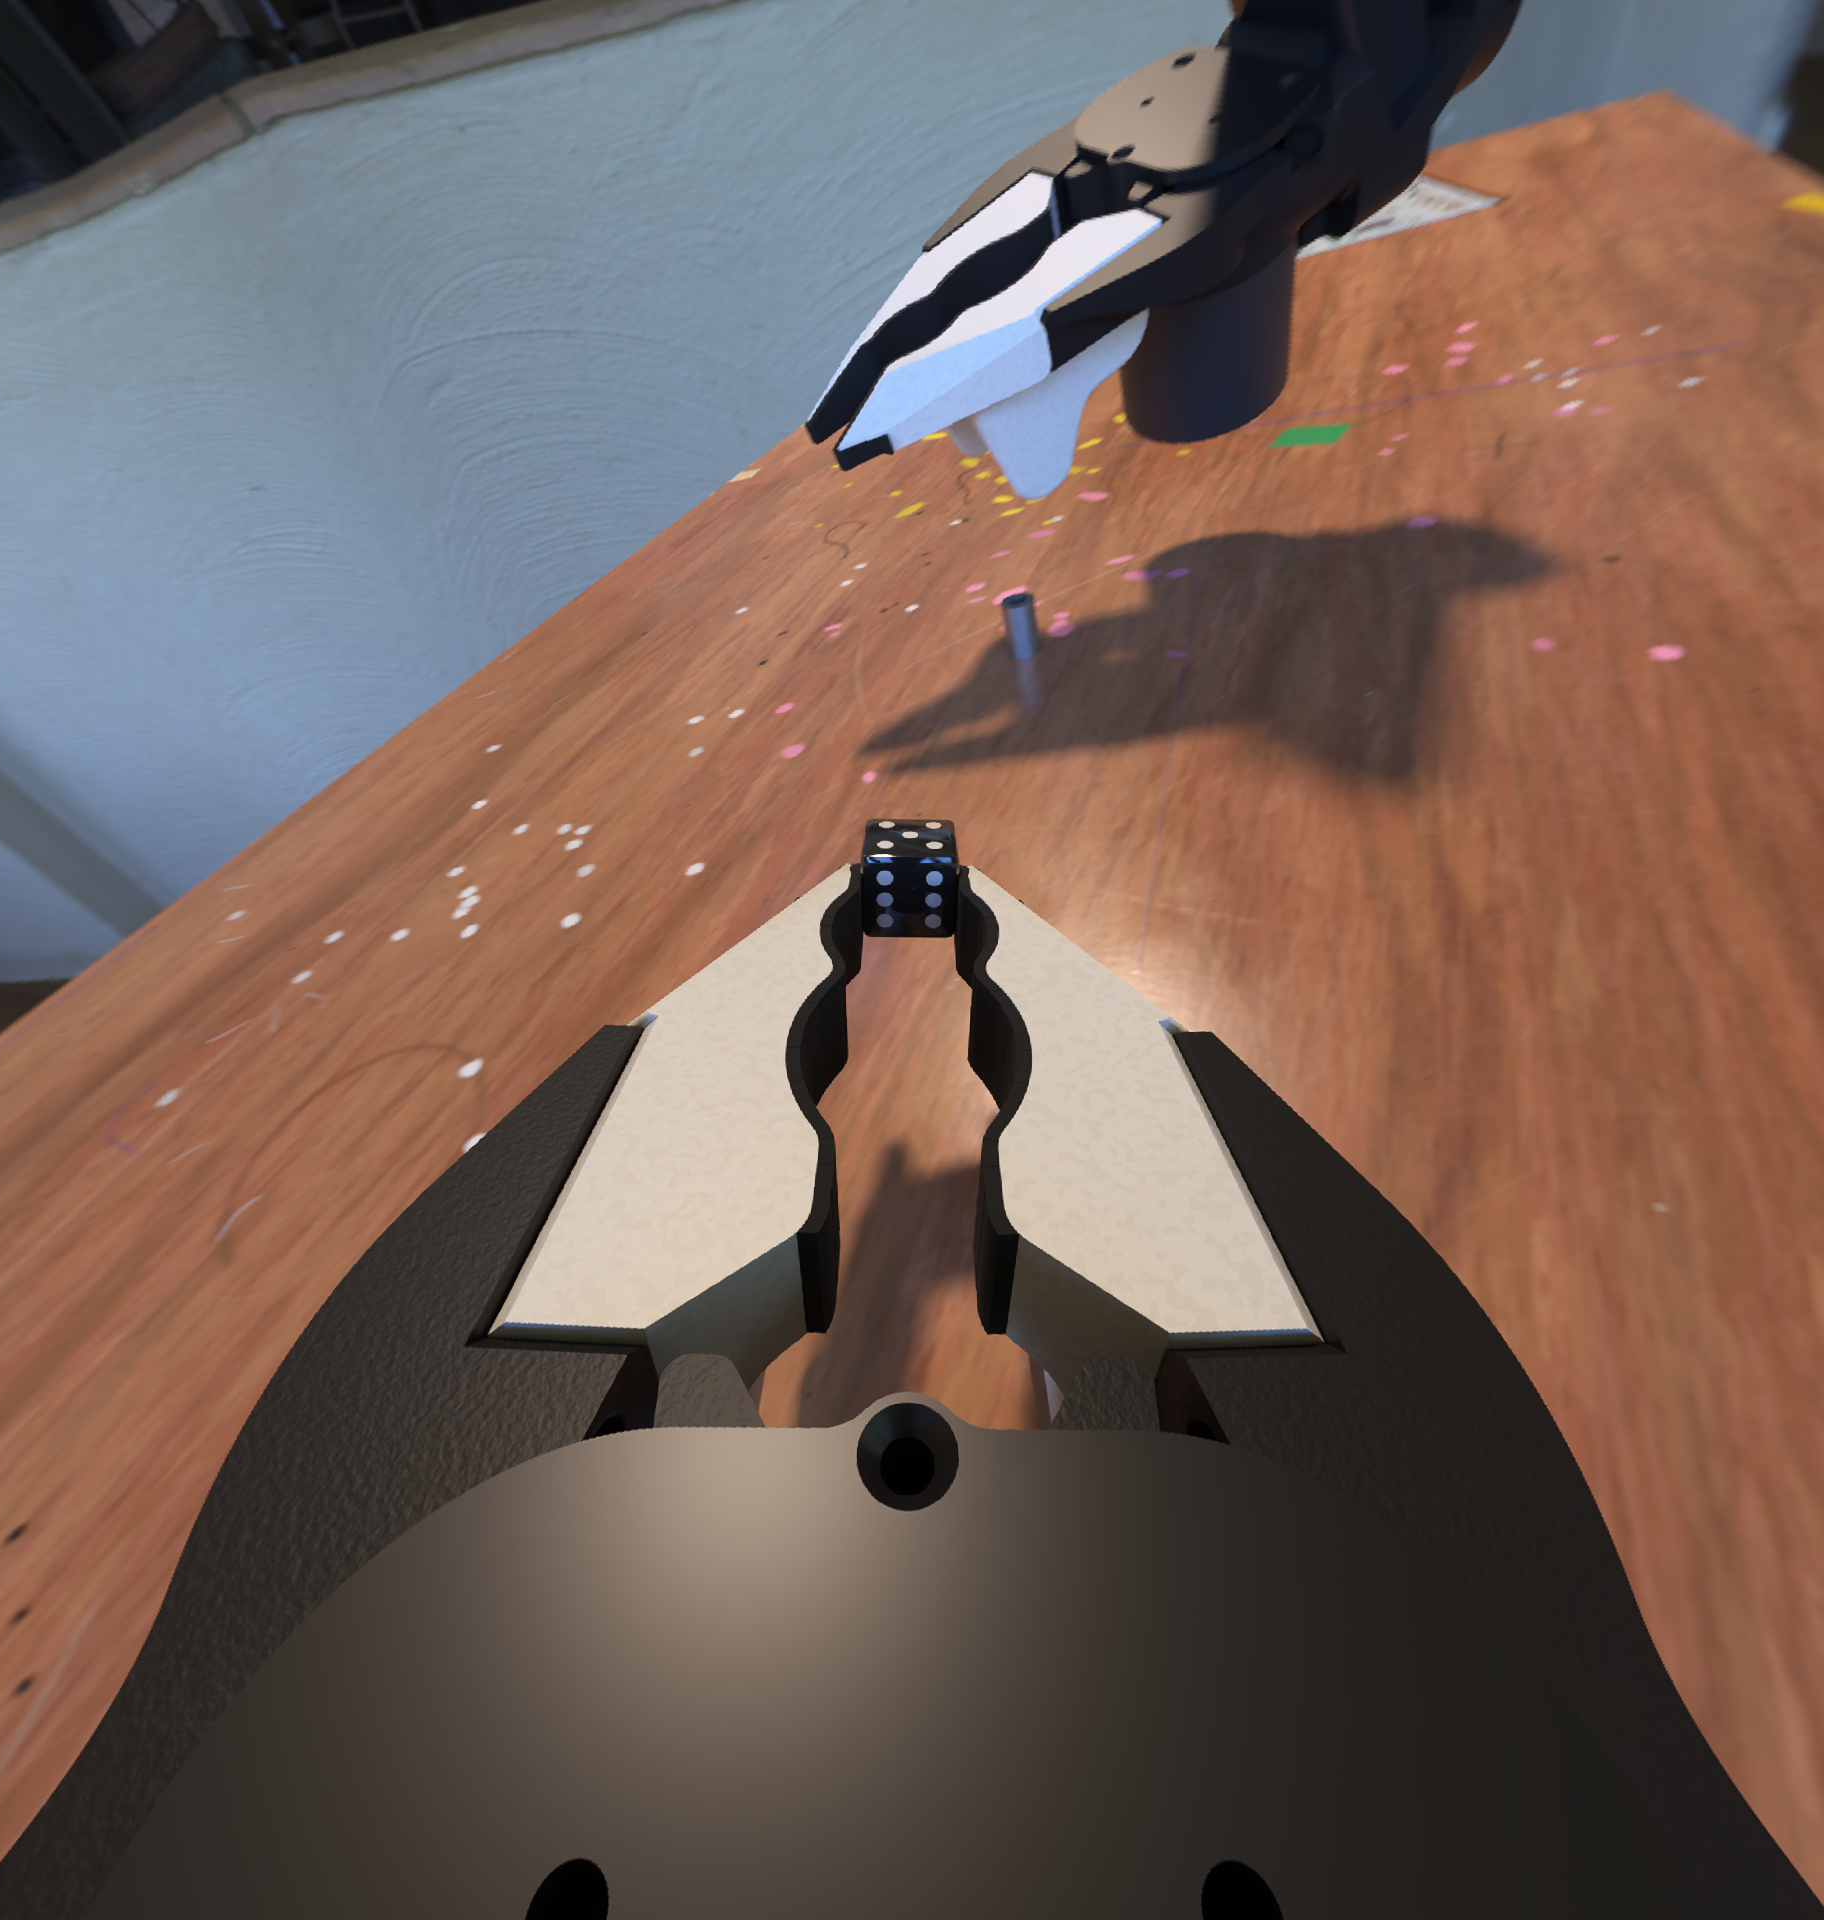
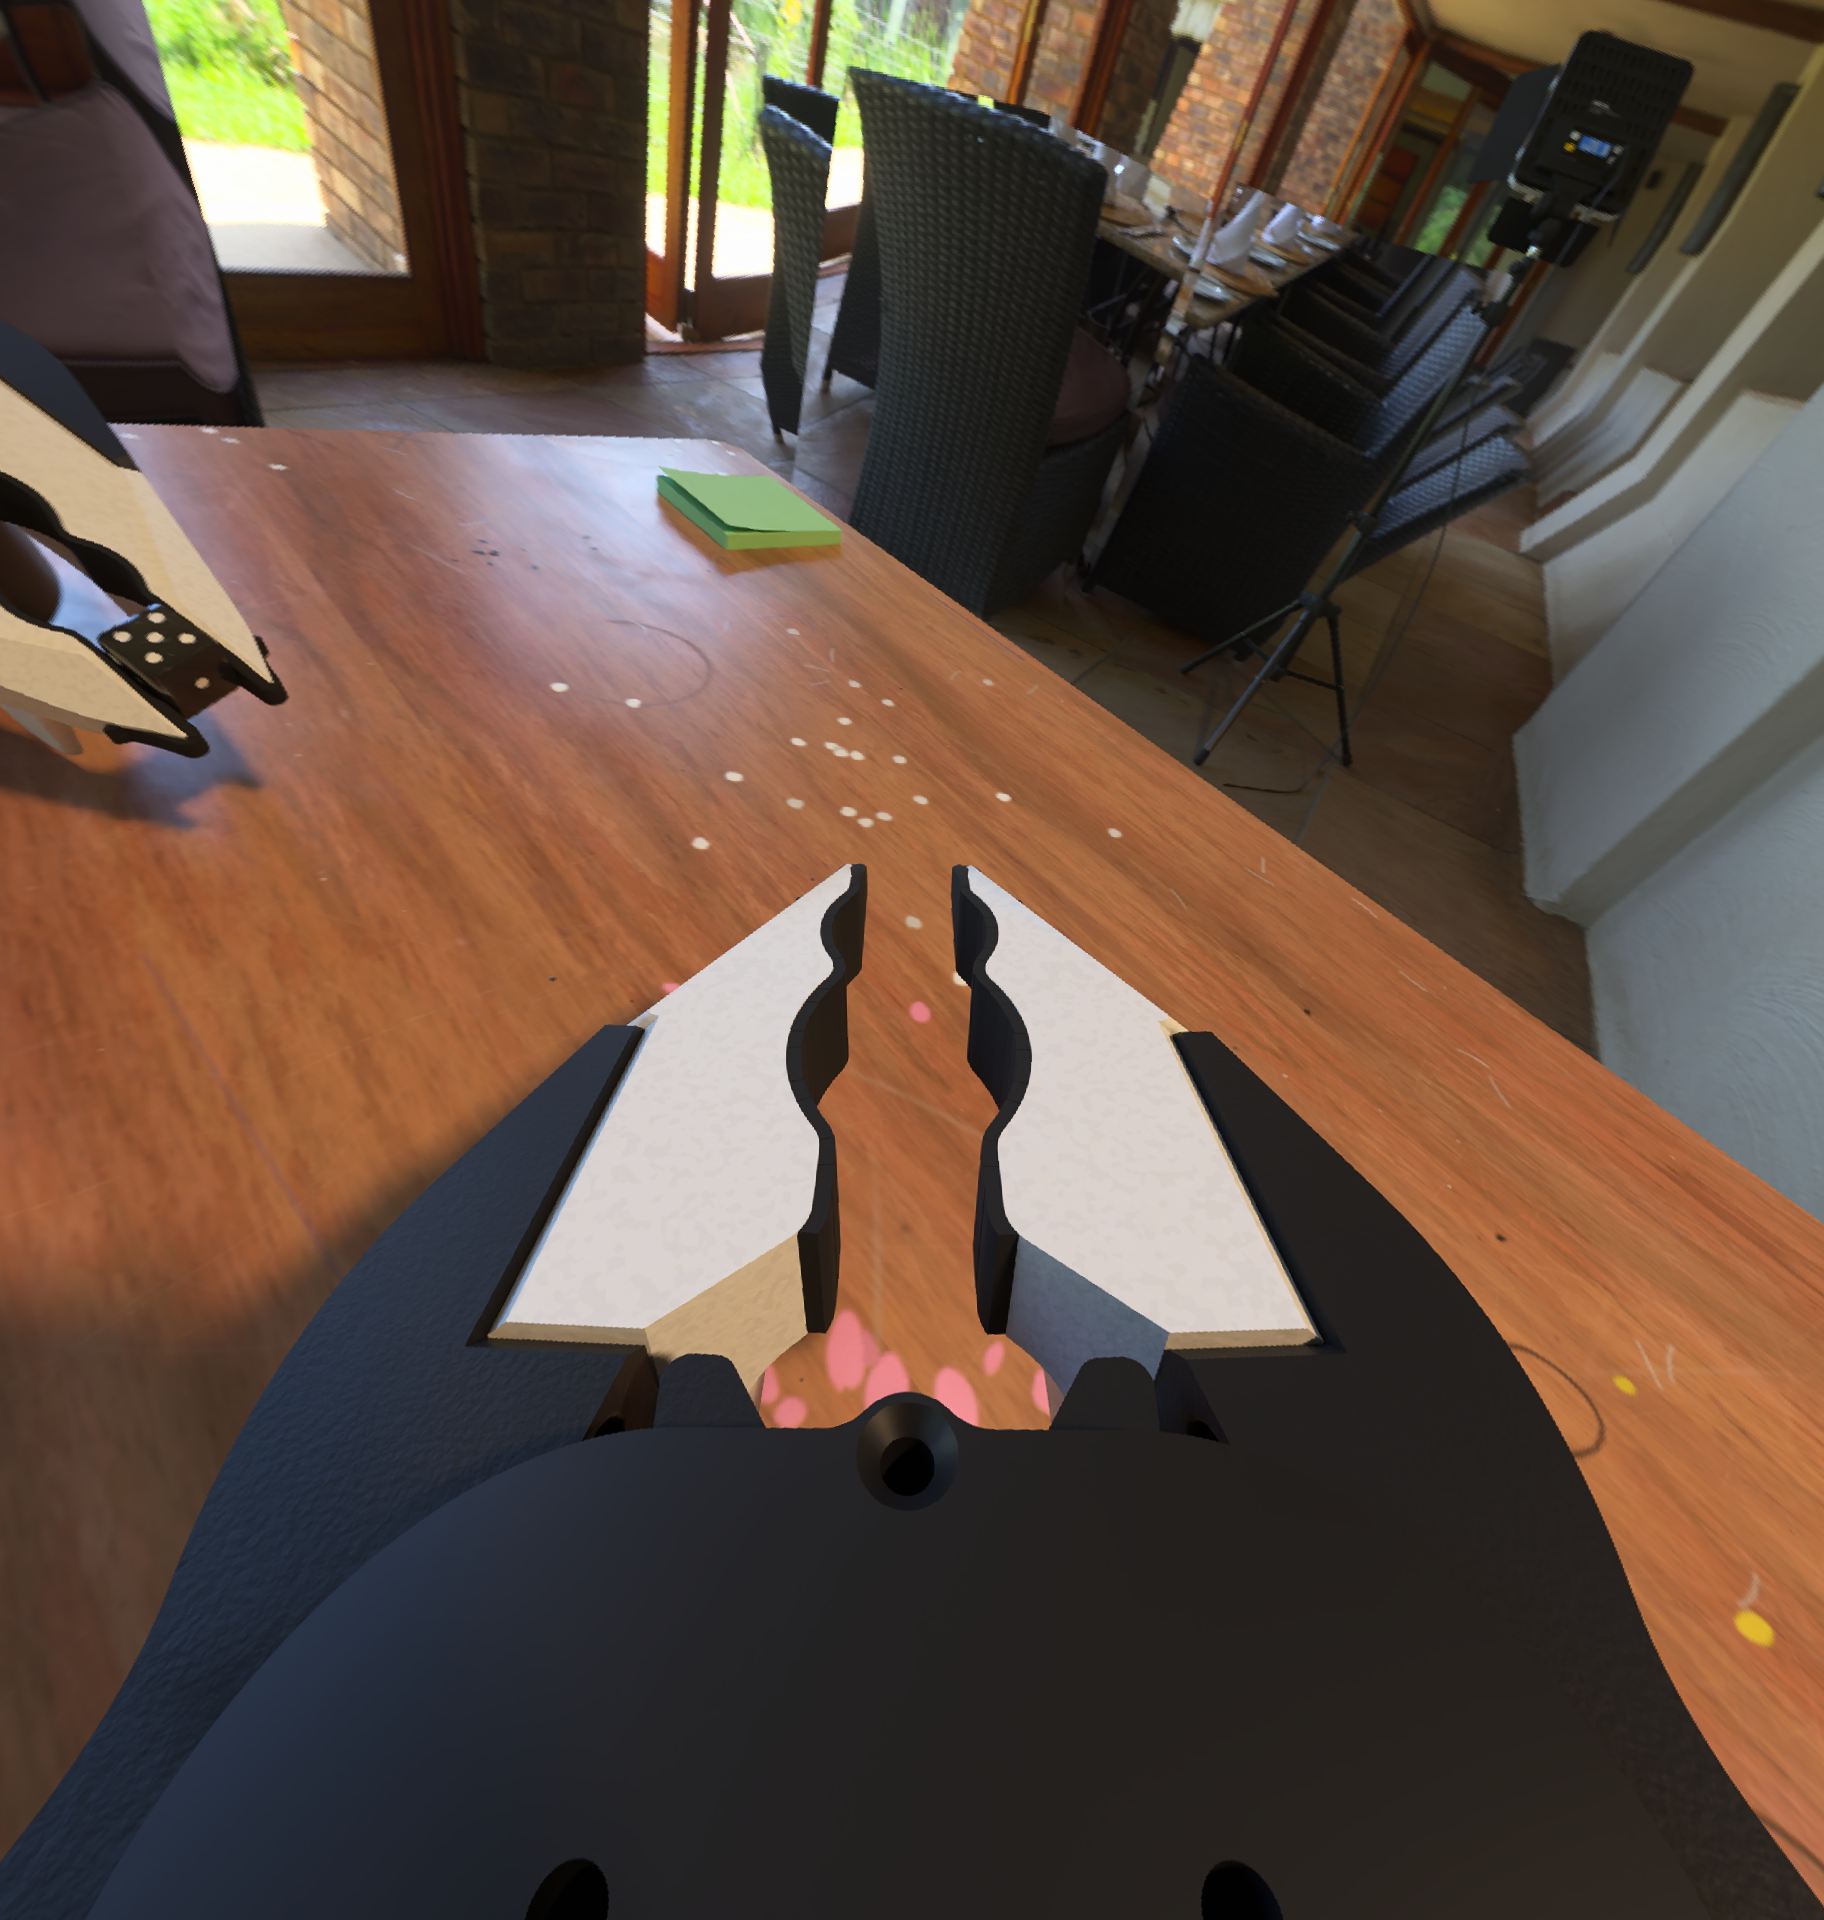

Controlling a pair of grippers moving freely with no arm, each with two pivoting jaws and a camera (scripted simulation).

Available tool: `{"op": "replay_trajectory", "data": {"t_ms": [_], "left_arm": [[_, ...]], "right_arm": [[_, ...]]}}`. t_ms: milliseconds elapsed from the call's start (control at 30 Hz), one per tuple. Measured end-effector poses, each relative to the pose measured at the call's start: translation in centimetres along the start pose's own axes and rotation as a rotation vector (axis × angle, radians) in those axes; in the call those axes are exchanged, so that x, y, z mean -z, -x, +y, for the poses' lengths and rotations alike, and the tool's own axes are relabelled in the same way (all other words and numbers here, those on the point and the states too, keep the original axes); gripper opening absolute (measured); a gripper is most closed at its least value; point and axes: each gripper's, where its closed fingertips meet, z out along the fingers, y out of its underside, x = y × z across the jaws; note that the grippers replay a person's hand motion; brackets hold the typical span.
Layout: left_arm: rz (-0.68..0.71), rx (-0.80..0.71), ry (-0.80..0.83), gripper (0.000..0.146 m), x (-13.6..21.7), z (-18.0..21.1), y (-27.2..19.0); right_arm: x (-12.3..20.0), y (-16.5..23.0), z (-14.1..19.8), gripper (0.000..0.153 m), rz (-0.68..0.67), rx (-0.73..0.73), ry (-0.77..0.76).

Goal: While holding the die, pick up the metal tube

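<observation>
My left gripper (image 1: pixel 908 883) is shut on a black die with white pips (image 1: pixel 908 881), held at the fingertips above the wooden table (image 1: pixel 1407 987). The die (image 2: pixel 172 655) and the left gripper (image 2: pixel 196 675) also show at the left edge of the right wrist view. A small grey metal tube (image 1: pixel 1019 625) stands upright on the table farther ahead. My right gripper (image 1: pixel 872 426) hovers in the air above and beyond the tube, tilted down. In its own view the right gripper (image 2: pixel 908 883) is open and empty, with bare table between its fingers. The tube is not seen in the right wrist view.
A green pad of sticky notes (image 2: pixel 747 509) lies near the table's far corner. Coloured paint specks dot the tabletop. A white plastered wall (image 1: pixel 316 416) runs along the table's edge. Dark wicker chairs (image 2: pixel 949 312) and a tripod stand (image 2: pixel 1292 644) are on the floor beyond the table.
</observation>
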Motion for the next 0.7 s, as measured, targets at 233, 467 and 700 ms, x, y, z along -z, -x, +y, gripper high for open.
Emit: {"op": "replay_trajectory", "data": {"t_ms": [233, 467, 700], "left_arm": [[-0.017, 0.003, 0.032, 0.016, -1.2, 0.4, 1.1], [-0.016, 0.012, -0.014, 0.016, -2.6, -0.7, 1.3], [0.033, 0.061, -0.074, 0.016, -3.9, -1.8, 1.1]], "right_arm": [[1.3, -0.7, -0.3, 0.020, 0.062, -0.020, -0.044], [2.4, 0.1, 0.3, 0.030, 0.008, -0.065, -0.008], [3.8, -0.9, -0.1, 0.037, 0.041, -0.138, -0.071]]}}
